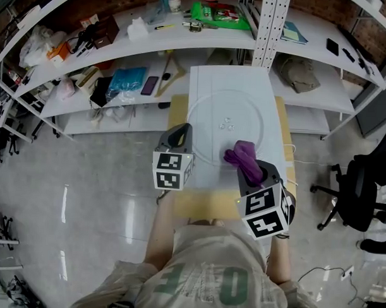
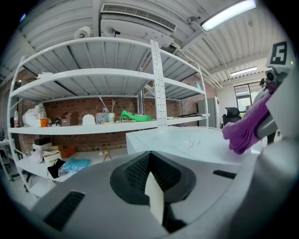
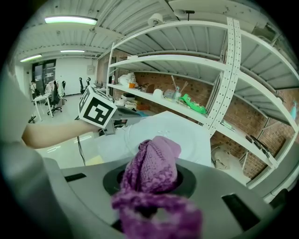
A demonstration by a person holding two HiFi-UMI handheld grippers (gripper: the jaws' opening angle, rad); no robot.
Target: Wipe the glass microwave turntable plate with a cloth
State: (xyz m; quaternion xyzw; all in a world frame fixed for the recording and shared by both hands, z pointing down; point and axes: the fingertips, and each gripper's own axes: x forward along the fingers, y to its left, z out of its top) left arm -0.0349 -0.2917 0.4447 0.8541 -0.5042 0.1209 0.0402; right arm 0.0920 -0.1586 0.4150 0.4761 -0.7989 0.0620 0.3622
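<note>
The glass turntable plate (image 1: 208,116) lies flat in the middle of the white counter (image 1: 227,79). It is a clear, smooth, nearly invisible disc with small raised nubs at its centre, and nothing pins it down. If you press sideways, I judge it can skate or spin on that slick top and drift toward the counter's edge. At the plate's near rim your right hand-held gripper (image 1: 249,171) is clamped on the purple cloth (image 1: 240,155), a soft, chunky knit bunched into a fat lobe. Tilt too low and the hard gripper body, not the knit, could knock the glass. A loose tail hangs from the wad and may drag or snag. Just off the plate's left rim your left hand-held gripper (image 1: 178,134) has its jaws drawn together on nothing, so it isn't bracing the plate.
</note>
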